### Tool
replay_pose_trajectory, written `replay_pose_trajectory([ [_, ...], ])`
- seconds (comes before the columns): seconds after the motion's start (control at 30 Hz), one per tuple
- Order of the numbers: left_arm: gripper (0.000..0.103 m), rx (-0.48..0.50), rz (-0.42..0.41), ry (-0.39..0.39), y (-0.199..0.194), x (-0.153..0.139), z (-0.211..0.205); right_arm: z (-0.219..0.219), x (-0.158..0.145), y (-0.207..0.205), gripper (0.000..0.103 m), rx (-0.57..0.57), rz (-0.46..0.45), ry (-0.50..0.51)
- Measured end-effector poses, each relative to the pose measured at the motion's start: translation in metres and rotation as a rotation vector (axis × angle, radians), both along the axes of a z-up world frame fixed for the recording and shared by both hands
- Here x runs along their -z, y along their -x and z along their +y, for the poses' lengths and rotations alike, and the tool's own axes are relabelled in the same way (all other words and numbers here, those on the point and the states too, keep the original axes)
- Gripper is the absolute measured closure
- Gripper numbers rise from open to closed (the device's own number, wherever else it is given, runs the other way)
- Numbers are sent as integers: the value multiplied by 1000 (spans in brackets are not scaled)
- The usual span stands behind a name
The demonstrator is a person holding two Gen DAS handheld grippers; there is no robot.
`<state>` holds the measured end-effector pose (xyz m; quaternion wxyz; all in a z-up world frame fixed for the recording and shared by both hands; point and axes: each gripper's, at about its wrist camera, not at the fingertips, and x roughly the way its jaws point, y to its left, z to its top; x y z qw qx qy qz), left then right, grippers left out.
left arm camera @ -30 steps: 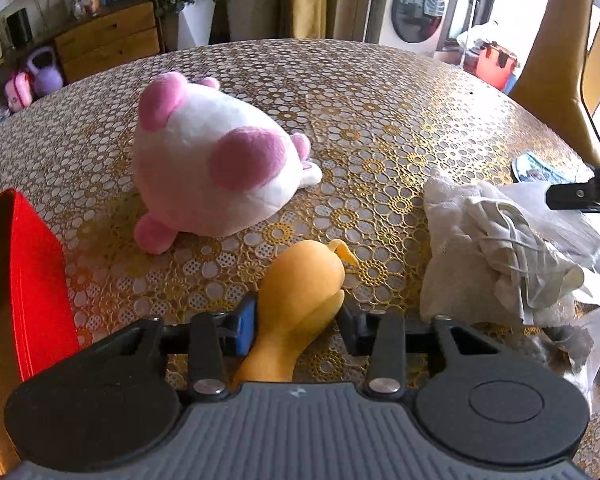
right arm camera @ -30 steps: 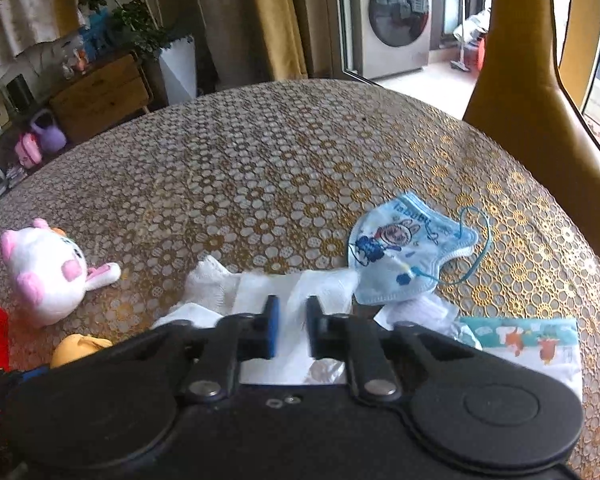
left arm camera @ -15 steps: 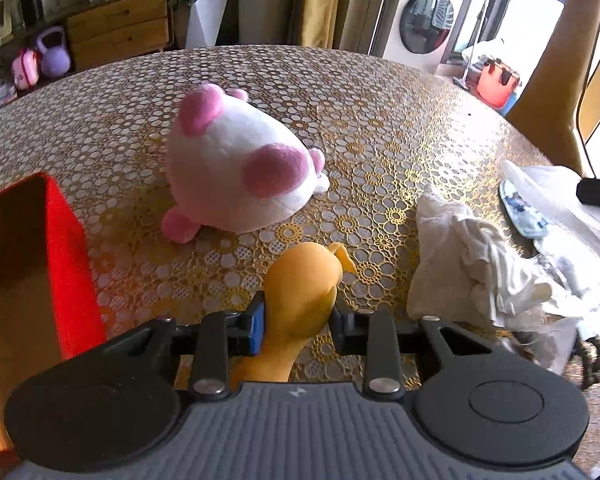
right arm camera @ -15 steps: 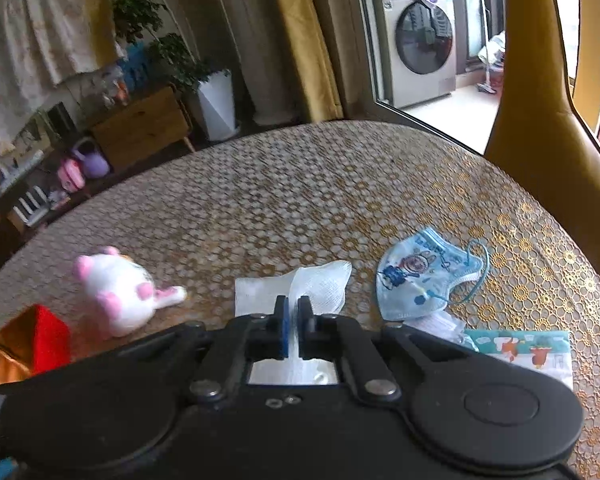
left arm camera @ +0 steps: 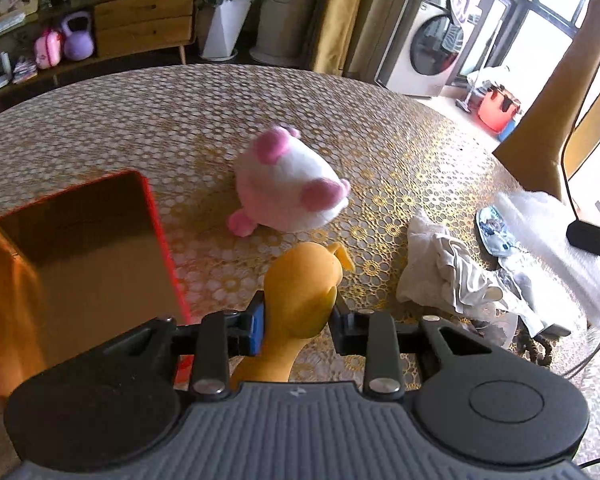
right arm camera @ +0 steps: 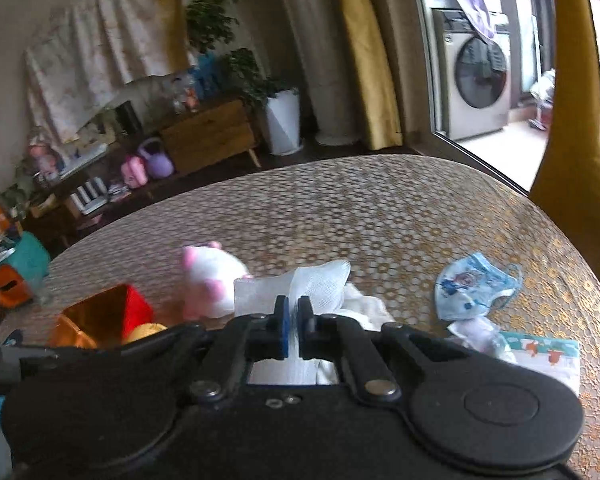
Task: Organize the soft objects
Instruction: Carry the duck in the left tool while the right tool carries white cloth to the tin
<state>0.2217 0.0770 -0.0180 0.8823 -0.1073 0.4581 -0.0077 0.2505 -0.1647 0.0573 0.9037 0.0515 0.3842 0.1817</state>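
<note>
My left gripper (left arm camera: 298, 322) is shut on a yellow soft duck toy (left arm camera: 300, 292) and holds it above the table, just right of an open red box (left arm camera: 80, 256). A white and pink plush (left arm camera: 286, 186) lies beyond it. My right gripper (right arm camera: 293, 326) is shut on a white cloth (right arm camera: 300, 286) and holds it lifted over the table. The red box (right arm camera: 104, 316) and the plush (right arm camera: 210, 280) show to its left, with the duck (right arm camera: 146, 331) peeking out.
A crumpled white rag (left arm camera: 448, 272) lies right of the duck. A blue child's face mask (right arm camera: 474, 286) and a printed packet (right arm camera: 544, 356) lie at the right. A yellow chair back (right arm camera: 572, 120) stands by the table's right edge.
My left gripper rose with the duck and shifted, bringing the red box's open top into view. My right gripper shut on the white cloth and lifted it off the table.
</note>
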Motion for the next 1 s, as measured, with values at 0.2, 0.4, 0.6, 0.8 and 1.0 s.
replay_pose_trajectory([
  [0.2,72,-48,-30,-3,21,-25,28,32,-14,16,99,-76,-22,2],
  [0.4,72,-84,-46,-29,37,-42,56,77,-23,27,99,-160,-35,6],
  [0.6,72,-143,-52,-41,51,-48,93,129,-25,38,99,-253,-43,11],
  [0.8,72,-201,-34,-40,61,-45,133,181,-19,44,99,-327,-38,24],
  [1.0,72,-253,1,-23,61,-32,167,229,-5,40,99,-366,-11,8],
])
